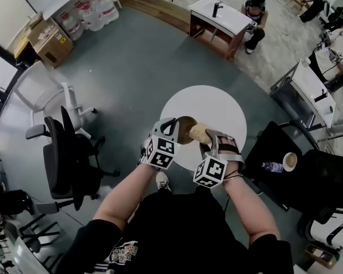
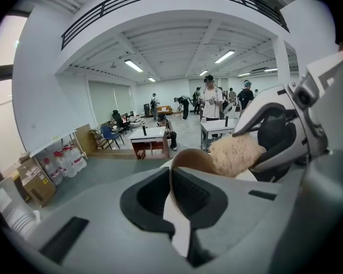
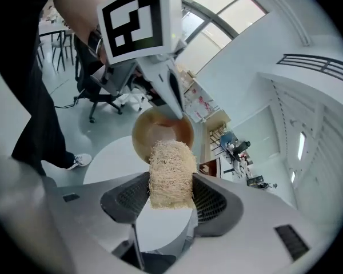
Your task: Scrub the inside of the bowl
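A bowl, brown inside and pale outside, is held tilted over the near side of the round white table. My left gripper is shut on its rim, one jaw inside the wall and one outside. In the left gripper view the bowl stands just beyond the jaws. My right gripper is shut on a tan fibrous scrubber. In the right gripper view the scrubber fills the gap between the jaws. Its far end sits at the near rim of the bowl, whose opening faces it.
A black office chair stands at the left. Another dark chair at the right carries a cup and a small bottle. Desks and people are farther off across the room. My own legs are below the table's near edge.
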{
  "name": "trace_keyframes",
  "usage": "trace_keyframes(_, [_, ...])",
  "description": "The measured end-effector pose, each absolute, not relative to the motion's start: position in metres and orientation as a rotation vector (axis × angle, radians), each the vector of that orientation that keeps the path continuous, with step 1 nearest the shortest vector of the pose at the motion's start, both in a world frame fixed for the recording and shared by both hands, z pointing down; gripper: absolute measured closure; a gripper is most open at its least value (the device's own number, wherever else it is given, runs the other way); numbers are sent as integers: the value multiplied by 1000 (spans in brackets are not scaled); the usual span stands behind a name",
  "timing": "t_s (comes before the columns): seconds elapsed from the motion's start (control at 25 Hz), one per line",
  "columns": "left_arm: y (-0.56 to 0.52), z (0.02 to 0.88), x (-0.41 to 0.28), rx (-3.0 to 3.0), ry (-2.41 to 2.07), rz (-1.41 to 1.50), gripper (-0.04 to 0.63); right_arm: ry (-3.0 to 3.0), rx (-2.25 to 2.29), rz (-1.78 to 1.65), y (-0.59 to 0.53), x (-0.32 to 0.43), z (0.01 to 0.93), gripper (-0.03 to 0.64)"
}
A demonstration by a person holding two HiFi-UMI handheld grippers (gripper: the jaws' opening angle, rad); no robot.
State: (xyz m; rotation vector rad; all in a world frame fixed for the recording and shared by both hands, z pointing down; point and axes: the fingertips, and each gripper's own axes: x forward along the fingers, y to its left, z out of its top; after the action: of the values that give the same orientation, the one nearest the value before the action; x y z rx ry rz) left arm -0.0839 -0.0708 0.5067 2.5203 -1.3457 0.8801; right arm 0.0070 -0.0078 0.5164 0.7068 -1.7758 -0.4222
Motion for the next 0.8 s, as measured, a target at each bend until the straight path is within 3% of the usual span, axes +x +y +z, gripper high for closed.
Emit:
trace_keyframes(0.32, [-55,508,-67,2662,-910,777,575,-2065,976,-82,-46,46,487,376])
trace_keyframes(0.56, [-16,495,-34,2853,-418,809,575,-2174,655,-241,-37,27,495,376])
trace_keyframes(0.8, [-10,490,-27,2888,-300,878,575,-2232,500,-330,-22,10,494,376])
